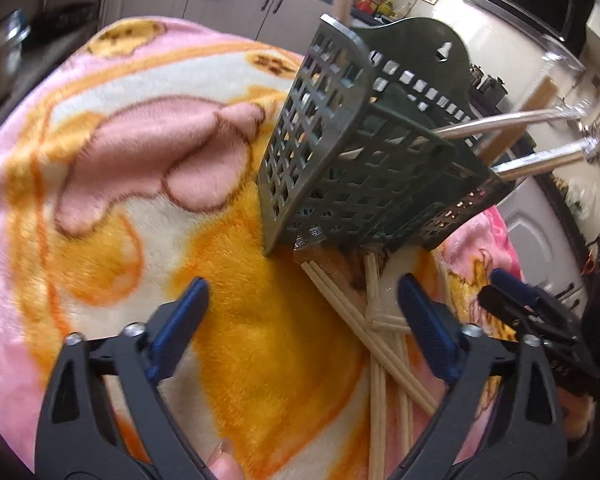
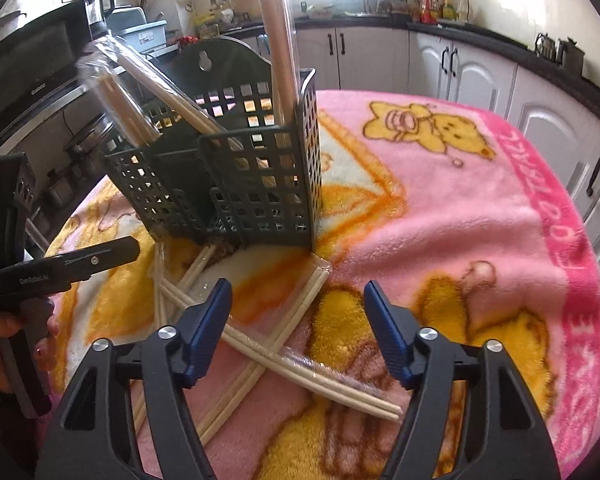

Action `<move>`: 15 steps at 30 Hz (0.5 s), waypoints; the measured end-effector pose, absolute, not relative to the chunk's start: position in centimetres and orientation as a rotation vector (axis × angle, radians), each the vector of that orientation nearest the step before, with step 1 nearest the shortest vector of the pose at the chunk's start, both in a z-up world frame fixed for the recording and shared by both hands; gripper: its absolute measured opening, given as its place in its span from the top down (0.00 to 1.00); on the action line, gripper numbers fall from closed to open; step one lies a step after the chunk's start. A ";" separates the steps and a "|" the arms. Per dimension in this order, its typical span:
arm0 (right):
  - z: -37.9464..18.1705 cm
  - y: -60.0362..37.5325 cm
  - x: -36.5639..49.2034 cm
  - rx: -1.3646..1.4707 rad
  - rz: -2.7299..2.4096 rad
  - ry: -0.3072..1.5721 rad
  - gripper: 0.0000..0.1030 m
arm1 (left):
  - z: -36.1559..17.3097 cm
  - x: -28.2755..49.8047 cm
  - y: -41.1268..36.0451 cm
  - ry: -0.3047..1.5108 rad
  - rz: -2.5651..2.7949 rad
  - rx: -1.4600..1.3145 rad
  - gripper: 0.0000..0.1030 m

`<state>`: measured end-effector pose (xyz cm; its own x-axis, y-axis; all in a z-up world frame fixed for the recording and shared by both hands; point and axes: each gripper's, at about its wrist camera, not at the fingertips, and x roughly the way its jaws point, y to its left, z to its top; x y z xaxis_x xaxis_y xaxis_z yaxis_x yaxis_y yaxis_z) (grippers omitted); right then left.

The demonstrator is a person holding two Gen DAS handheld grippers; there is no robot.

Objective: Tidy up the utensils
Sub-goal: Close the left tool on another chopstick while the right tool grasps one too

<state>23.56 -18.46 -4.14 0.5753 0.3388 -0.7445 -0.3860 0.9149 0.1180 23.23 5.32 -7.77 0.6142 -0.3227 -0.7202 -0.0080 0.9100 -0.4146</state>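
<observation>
While I held both grippers low over the blanket-covered desk [image 2: 480,216], the dark green utensil basket [image 2: 236,176] stood just ahead of them on the pink and orange blanket [image 1: 112,168]. My left gripper [image 1: 304,320] had its fingers [image 1: 180,320] spread wide with nothing between them, and my right gripper [image 2: 298,320] was just as wide and empty, hovering over the loose chopsticks [image 2: 276,356]. Those chopsticks lay crossed over one another on the blanket directly in front of the basket, some in clear wrappers. Wrapped chopstick bundles [image 2: 278,36] already stood in the basket's compartments, one upright at the right side and others leaning out to the left. From the left wrist view, two metal handles [image 1: 540,160] also poked out of the basket's top.
</observation>
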 end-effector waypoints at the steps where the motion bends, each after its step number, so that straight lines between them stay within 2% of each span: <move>1: -4.4 -18.4 23.9 -0.058 0.424 0.868 0.41 | -8.0 23.4 5.3 0.902 -0.189 -0.412 0.27; 8: -6.1 -18.1 26.2 -0.015 0.404 0.930 0.50 | -8.5 24.8 5.3 0.922 -0.166 -0.461 0.39; 15: -8.1 -18.2 27.4 -0.021 0.360 0.992 0.72 | -8.7 25.4 4.8 0.933 -0.104 -0.391 0.60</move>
<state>27.40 -18.24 -8.12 0.4933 0.2872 -0.8211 -0.3066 0.9408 0.1449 25.35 4.83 -8.69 0.5957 -0.2545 -0.7618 -0.0800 0.9250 -0.3715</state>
